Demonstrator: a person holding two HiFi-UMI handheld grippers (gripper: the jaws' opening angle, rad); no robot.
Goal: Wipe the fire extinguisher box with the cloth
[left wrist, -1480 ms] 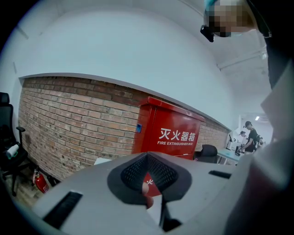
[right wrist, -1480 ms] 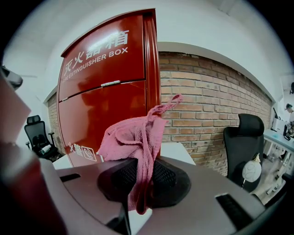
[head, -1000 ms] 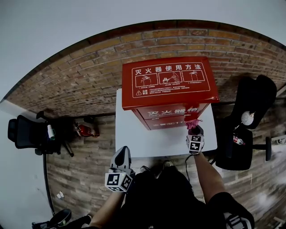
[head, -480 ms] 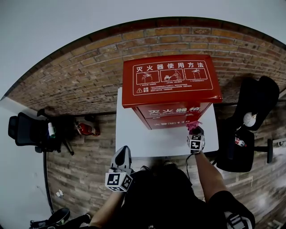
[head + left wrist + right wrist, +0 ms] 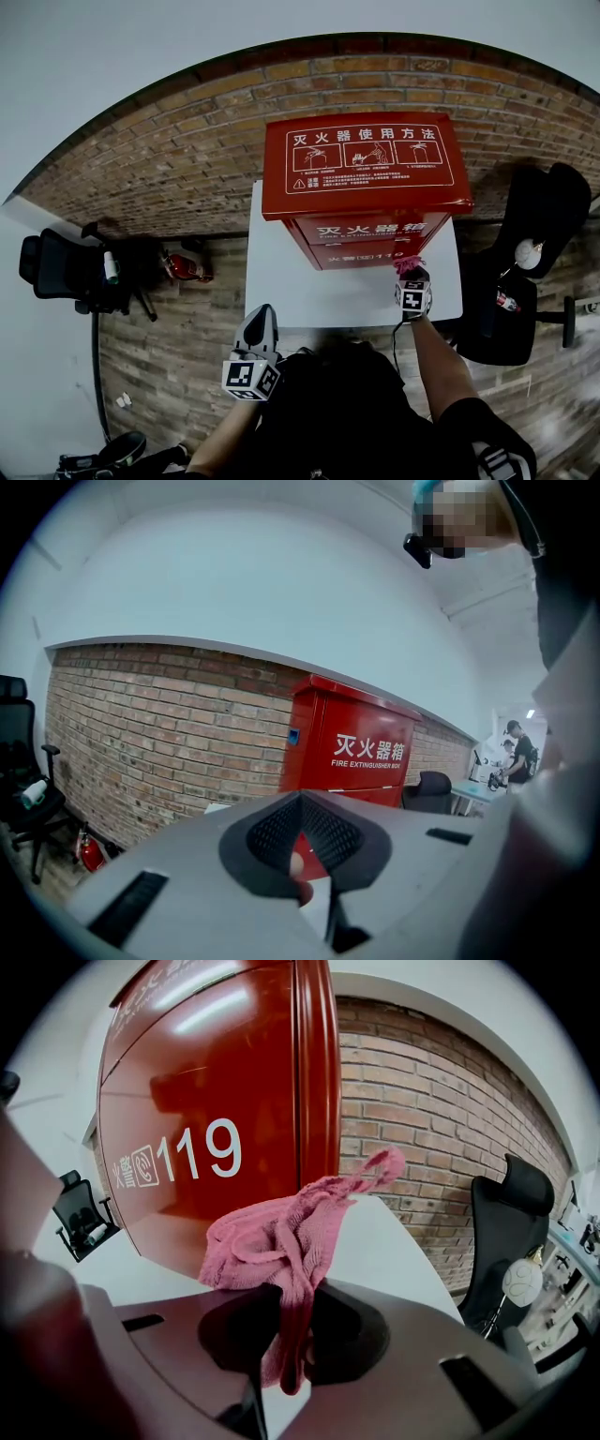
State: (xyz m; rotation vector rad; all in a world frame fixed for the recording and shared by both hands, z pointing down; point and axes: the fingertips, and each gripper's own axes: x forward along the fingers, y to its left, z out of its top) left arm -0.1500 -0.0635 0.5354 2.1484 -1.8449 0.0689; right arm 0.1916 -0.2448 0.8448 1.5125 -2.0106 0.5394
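Pinching the cloth point(image 5: 281, 1232) — right tongs point(image 5: 286, 1335), beside the box point(image 5: 216, 1101).

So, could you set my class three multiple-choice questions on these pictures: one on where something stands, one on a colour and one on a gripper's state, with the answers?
1. Where does the fire extinguisher box stand?
A) on the floor
B) on the white table
C) on an office chair

2. What colour is the cloth?
A) blue
B) white
C) pink

3. How is the right gripper?
A) open, empty
B) shut on the cloth
C) shut on the box's edge

Answers:
1 B, the box's base rests on the tabletop.
2 C, pink shows in the head and right gripper views.
3 B, the cloth is pinched between its closed jaws.
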